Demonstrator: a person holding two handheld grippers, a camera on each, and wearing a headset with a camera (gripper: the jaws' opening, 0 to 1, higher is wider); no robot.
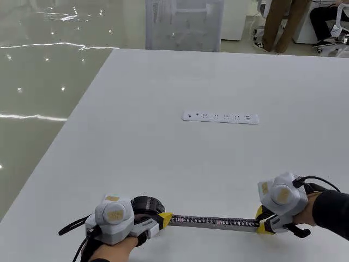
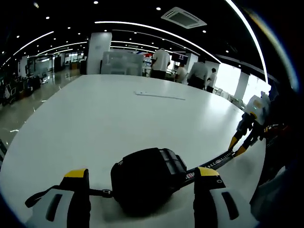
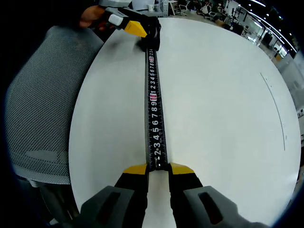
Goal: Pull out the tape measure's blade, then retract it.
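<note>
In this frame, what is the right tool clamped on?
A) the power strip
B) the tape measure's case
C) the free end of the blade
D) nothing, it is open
C: in the right gripper view the jaws of the right tool are closed on the end of the blade, by its lowest numbers.

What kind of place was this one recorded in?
Probably an open-plan office or lab hall: a large white worktable with a power strip on it, a glossy floor around it, and a ceiling air-conditioning unit overhead.
</note>
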